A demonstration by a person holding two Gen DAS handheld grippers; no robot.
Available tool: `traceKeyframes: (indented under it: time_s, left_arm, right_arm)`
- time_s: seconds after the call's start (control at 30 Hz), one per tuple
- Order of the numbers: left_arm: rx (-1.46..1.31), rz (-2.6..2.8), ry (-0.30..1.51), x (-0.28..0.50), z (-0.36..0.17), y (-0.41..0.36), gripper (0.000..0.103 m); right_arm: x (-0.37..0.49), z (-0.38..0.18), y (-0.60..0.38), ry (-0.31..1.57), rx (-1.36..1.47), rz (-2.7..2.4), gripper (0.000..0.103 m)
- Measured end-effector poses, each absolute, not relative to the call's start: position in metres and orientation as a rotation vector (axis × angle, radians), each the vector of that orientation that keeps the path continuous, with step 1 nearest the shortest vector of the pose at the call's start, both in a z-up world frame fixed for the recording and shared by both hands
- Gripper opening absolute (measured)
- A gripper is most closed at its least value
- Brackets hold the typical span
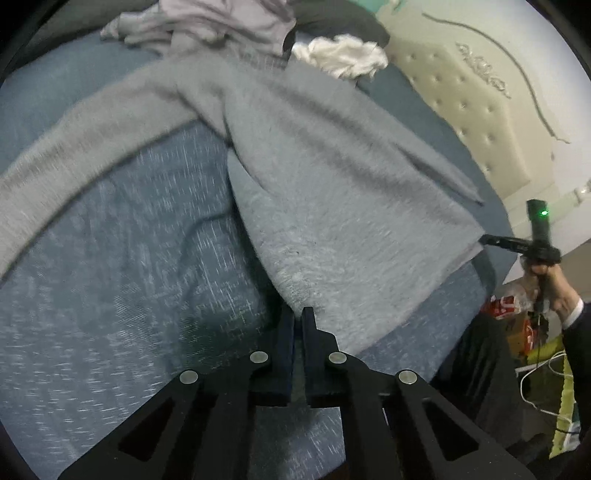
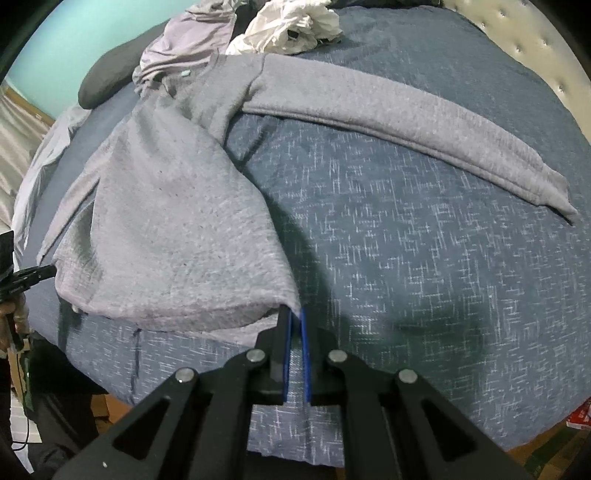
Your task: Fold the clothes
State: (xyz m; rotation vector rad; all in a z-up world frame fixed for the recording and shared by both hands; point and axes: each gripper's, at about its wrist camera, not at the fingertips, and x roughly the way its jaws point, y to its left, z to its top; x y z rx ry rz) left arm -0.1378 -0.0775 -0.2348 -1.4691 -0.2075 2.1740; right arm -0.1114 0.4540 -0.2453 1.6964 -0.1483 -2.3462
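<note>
A grey sweater (image 1: 332, 184) (image 2: 166, 221) lies spread on a blue patterned bed cover (image 1: 129, 277) (image 2: 406, 258), neck towards the far side. Its body is drawn towards me, and one sleeve (image 1: 92, 140) (image 2: 406, 110) stretches out sideways. My left gripper (image 1: 297, 314) is shut on one corner of the hem. My right gripper (image 2: 295, 315) is shut on the other hem corner. Each gripper also shows in the other's view: the right gripper (image 1: 487, 239) at the sweater's right edge, the left gripper (image 2: 50, 271) at its left edge.
Beyond the sweater lie a crumpled white garment (image 1: 343, 55) (image 2: 291, 26), a lilac garment (image 1: 221, 26) (image 2: 192, 44) and a dark garment (image 2: 107, 79). A cream tufted headboard (image 1: 480, 110) stands to the right. Bags and cables (image 1: 509, 306) sit on the floor beside the bed.
</note>
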Motion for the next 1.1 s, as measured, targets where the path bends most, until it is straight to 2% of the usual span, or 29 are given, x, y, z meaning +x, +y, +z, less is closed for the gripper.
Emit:
traceKeyframes:
  time_s: [0.27,0.37,0.63,0.77,0.83,0.9,1.1]
  left_arm:
    - [-1.419,2.214,-0.197,-0.113,-0.194,-0.103,0.003]
    - [-1.473,2.225,-0.198,-0.120,-0.208,-0.105,0.003]
    - [-1.652,2.172,-0.194,-0.138,-0.261,-0.091,0.004]
    - [-1.660,2.167,-0.236,-0.144,-0.265,-0.095,0.004]
    - [-1.655,2.169,-0.254,-0.144,-0.264,-0.098,0.005]
    - [-1.650,2.170,-0.266,-0.144,-0.263,-0.100,0.008]
    - [-1.634,2.166,-0.302,-0.140,-0.262,-0.102,0.021]
  right_arm:
    - [-0.105,-0.227,0.444,-0.147,1.631,-2.312,0.005]
    - [-0.103,-0.230,0.438,-0.097,1.638,-2.291,0.005]
    - [-0.105,-0.251,0.442,-0.135,1.722,-2.243,0.006]
    - [-0.102,-0.244,0.450,-0.163,1.714,-2.271,0.007]
    - [-0.100,-0.238,0.457,-0.215,1.698,-2.304,0.012]
    - [-0.102,-0.234,0.465,-0.292,1.677,-2.334,0.028]
    - [-0.119,-0.250,0.455,-0.346,1.726,-2.319,0.030]
